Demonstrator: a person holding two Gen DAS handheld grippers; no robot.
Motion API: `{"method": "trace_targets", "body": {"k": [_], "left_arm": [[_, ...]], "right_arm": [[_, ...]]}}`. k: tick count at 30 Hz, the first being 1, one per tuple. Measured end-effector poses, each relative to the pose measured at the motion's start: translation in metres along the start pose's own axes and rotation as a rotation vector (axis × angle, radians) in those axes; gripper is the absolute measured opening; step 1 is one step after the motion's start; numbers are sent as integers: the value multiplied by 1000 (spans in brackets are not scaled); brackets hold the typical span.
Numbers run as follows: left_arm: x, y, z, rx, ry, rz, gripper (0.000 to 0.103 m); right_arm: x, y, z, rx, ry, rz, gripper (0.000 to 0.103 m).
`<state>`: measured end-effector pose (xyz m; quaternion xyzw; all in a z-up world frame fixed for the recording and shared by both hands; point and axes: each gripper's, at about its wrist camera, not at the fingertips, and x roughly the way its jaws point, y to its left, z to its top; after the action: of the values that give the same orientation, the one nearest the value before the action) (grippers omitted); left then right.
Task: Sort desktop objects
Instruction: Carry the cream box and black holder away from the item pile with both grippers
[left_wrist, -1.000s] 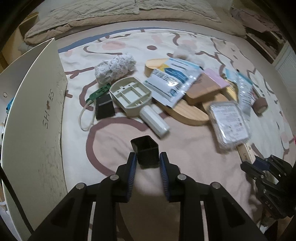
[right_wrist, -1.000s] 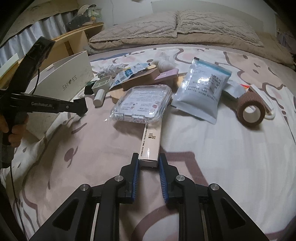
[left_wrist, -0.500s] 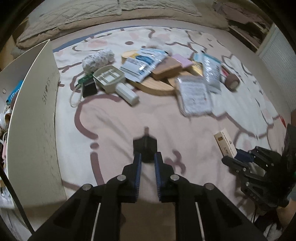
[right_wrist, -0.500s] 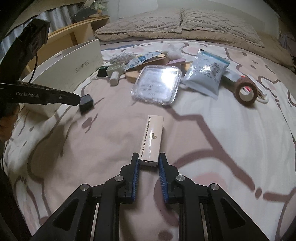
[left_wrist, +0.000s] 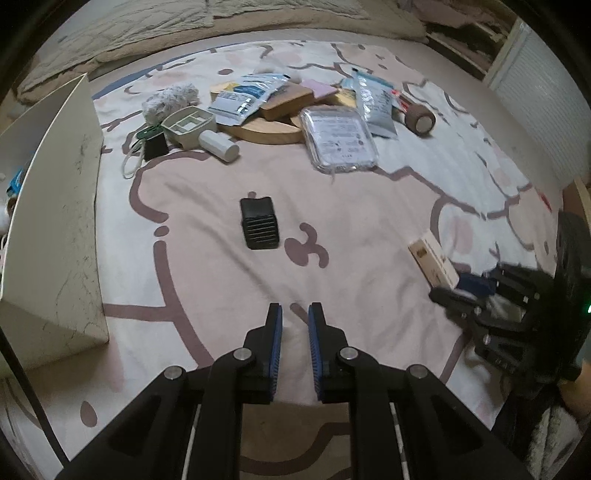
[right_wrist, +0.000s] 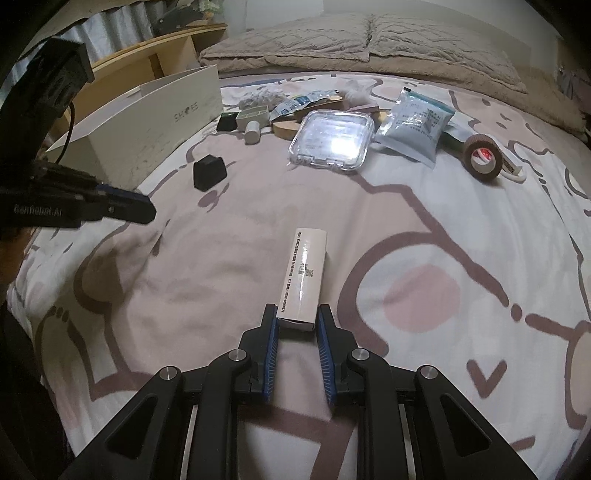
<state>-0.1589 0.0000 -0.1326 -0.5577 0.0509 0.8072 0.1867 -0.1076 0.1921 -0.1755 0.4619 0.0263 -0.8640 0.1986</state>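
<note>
r view: shoe box (right_wrist: 159, 110) text, l view: black cube (left_wrist: 259, 222) ribs

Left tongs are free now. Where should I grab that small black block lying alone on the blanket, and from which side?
Take the black block across its two long side faces, coming down from above with the left tongs. It lies flat, ribbed face up, clear of the white box and the clutter, so both sides are open. It looks narrow enough to fit.
</note>
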Motion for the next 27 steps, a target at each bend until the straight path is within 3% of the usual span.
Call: {"method": "trace_targets", "body": {"k": [6,11,15,17,27], "left_arm": [[-2,9,9,-55,-24,-2,28],[2,12,24,-60,-35,8,40],[10,12,36,-43,-42,23,43],[14,13,41,-41,-43,45,52],[34,14,54,-42,-27,43,53]], "right_arm": [[-5,3,-6,-6,4,6,22],[-8,3,-10,-9,4,19,22],[-9,3,-13,-13,0,30,22],[-9,2,-14,-16,-4,37,22],[-8,-4,-17,-5,-13,74,22]]}}
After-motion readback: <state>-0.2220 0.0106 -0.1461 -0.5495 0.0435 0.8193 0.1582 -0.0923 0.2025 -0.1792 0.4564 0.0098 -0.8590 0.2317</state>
